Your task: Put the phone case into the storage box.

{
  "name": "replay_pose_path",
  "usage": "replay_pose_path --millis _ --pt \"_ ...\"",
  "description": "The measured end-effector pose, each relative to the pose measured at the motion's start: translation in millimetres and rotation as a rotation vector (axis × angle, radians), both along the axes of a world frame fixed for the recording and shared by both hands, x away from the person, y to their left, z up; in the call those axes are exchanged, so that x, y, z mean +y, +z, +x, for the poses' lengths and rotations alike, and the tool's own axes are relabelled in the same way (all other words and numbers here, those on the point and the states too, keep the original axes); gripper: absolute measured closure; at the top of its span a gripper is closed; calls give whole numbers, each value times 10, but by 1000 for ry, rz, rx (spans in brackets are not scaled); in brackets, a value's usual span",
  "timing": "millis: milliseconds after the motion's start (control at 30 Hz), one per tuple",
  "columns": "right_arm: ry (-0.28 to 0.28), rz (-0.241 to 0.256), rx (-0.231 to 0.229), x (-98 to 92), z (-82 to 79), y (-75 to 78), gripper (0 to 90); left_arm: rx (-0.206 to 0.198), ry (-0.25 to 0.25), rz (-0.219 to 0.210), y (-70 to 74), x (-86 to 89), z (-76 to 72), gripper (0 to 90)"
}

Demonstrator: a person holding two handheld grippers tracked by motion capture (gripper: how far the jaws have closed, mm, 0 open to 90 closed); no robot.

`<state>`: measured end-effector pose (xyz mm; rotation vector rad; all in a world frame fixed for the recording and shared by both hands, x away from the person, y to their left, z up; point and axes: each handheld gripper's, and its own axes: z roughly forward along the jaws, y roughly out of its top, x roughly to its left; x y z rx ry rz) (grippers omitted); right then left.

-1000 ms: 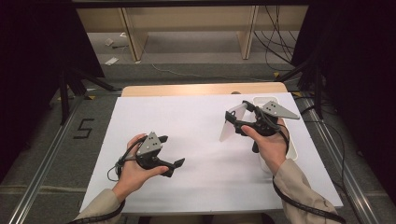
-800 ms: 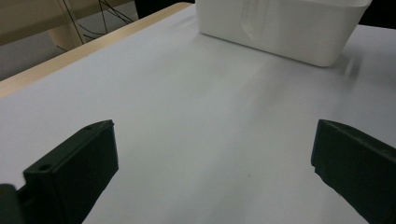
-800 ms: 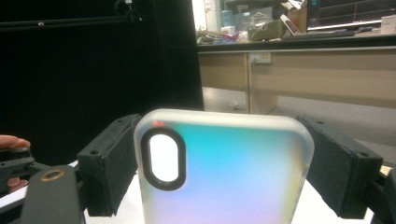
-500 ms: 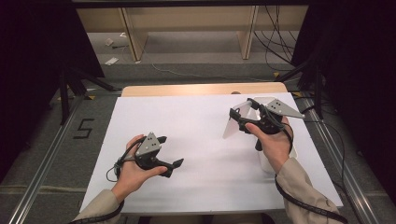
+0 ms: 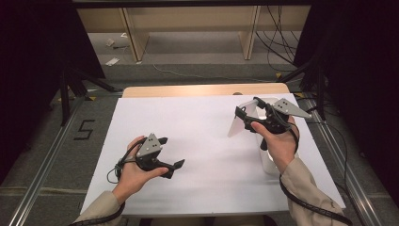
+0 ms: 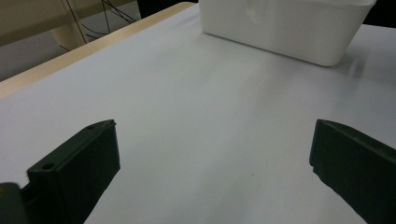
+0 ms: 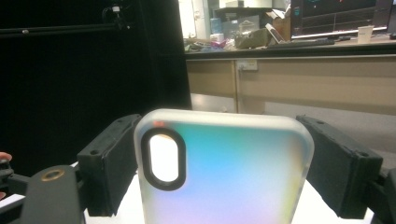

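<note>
Right gripper (image 5: 245,110): at 2 o'clock on the white table (image 5: 207,141) in the high view, raised off the surface, held in the right hand (image 5: 277,141). Jaws closed on a phone case (image 7: 224,168), one black jaw pressed to each long edge. Case frosted and translucent, tinted blue to pink, with an oval camera cutout at 10 o'clock on its face; upper end pointing away from the camera in the right gripper view. Seen from above as a pale panel (image 5: 237,123) slanting down toward 7 o'clock beneath the jaws.

White bin (image 6: 285,28): at 1 o'clock in the left gripper view, resting on the table, well apart from the left jaws. In the high view, partly hidden under the right hand and forearm; rim visible (image 5: 269,165) near the right wrist.

Left gripper (image 5: 170,153): at 7 o'clock on the table, low over the surface, held in the left hand (image 5: 134,172). Jaws wide apart, holding nothing, bare white tabletop between them.
</note>
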<state>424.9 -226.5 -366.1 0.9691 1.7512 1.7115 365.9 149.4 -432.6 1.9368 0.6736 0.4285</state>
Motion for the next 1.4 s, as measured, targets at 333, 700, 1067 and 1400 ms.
replay_pose_path --millis 333,700,1067,1400 --pt "-19 7 -5 -64 9 28 182 -1 4 -2 2 3 1 15" --pt "-40 9 -13 -124 17 51 182 -6 15 -1 8 14 2 20" --pt "-64 8 -18 -203 30 69 182 -10 23 1 11 22 6 2" --pt "-91 5 -20 -283 45 75 182 -13 33 -5 14 28 9 0"
